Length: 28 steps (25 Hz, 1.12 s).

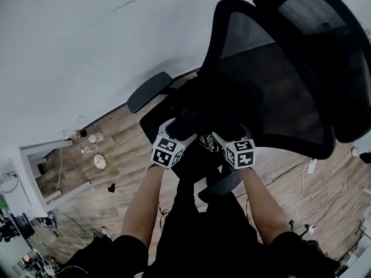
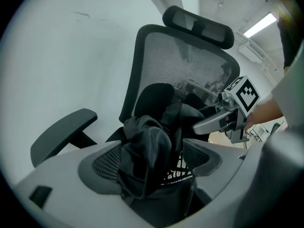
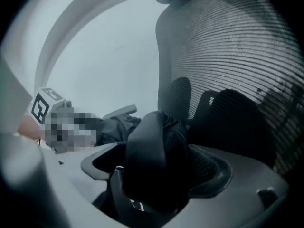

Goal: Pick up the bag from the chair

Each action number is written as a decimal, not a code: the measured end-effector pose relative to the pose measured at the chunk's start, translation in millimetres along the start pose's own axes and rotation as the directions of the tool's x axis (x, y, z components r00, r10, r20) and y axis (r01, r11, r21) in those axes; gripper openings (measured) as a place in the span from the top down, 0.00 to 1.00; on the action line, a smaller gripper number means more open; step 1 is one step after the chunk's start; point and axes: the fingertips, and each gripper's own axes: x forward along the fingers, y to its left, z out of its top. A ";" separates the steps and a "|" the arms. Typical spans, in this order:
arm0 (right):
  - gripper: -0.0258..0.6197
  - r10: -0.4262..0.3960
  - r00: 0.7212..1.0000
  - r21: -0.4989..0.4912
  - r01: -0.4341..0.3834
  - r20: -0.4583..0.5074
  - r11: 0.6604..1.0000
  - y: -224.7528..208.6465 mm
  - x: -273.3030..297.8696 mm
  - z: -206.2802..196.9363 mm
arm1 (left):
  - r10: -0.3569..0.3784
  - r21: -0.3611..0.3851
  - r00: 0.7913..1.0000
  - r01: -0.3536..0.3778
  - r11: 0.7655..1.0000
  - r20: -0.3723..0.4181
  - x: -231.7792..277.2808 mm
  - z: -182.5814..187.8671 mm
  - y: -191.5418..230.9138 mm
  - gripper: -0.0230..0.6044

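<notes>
The black bag (image 1: 200, 150) blends into the dark chair seat and the person's dark clothing in the head view, so its outline is hard to trace. Whether its bottom rests on the seat cannot be told. The bag's mouth is bunched shut in the grips, and nothing of its contents shows. White print on its side (image 2: 179, 167) is partly folded under and unreadable.

There is one bag, one chair and two grippers. The left gripper (image 2: 152, 160) has its jaws closed most of the way onto a gathered wad of the bag's fabric, which bulges up between them. The right gripper (image 3: 159, 167) has its jaws pressed likewise on a thick fold of the same bag, and the fold rises above them. In the head view, the two marker cubes sit at 9 o'clock (image 1: 168, 152) and 3 o'clock (image 1: 240, 153) of the bag, with both sets of fingertips buried in the fabric.

The chair's mesh back (image 1: 272, 80) stands at 1 o'clock from the bag, cut off by the frame edge. One armrest (image 1: 149, 91) lies at 10 o'clock. Its headrest (image 2: 197, 25) shows only in the left gripper view.

On the wooden floor (image 1: 122, 149), at 9 o'clock, sit a few small items (image 1: 93, 139) too tiny to identify.
</notes>
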 end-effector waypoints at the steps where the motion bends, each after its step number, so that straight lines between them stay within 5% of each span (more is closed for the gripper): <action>1: 0.30 0.006 1.000 0.005 -0.006 -0.015 1.000 -0.9 6.8 -0.4 | -0.011 0.002 1.000 0.011 1.000 -0.016 5.1 0.0 3.9 0.33; 7: 0.28 0.066 0.995 0.078 -0.060 -0.075 0.995 -10.4 43.0 -2.7 | -0.120 -0.022 0.988 0.118 0.993 -0.096 41.7 -6.1 6.4 0.31; 12: 0.28 0.105 0.991 0.102 -0.096 -0.085 0.990 -7.5 54.0 -0.3 | -0.100 -0.096 0.992 0.093 0.991 -0.075 52.0 -7.5 21.0 0.33; 13: 0.29 0.107 0.991 0.101 -0.098 -0.082 0.990 -7.7 54.3 -0.9 | -0.092 -0.109 0.993 0.084 0.991 -0.068 52.1 -7.2 23.3 0.41; 17: 0.54 0.093 0.993 0.065 -0.088 -0.072 0.994 -12.2 50.0 -4.6 | -0.084 -0.145 0.996 0.079 0.986 -0.031 54.5 -6.7 20.6 0.57; 22: 0.78 0.077 0.997 -0.018 -0.077 -0.028 0.997 0.1 45.1 -0.1 | -0.073 -0.064 0.997 0.073 0.995 0.009 49.9 2.5 5.0 0.74; 28: 0.86 0.037 0.999 -0.092 -0.034 0.039 0.995 6.2 33.6 7.2 | -0.054 0.012 0.997 0.054 0.998 0.060 39.4 12.4 -7.8 0.79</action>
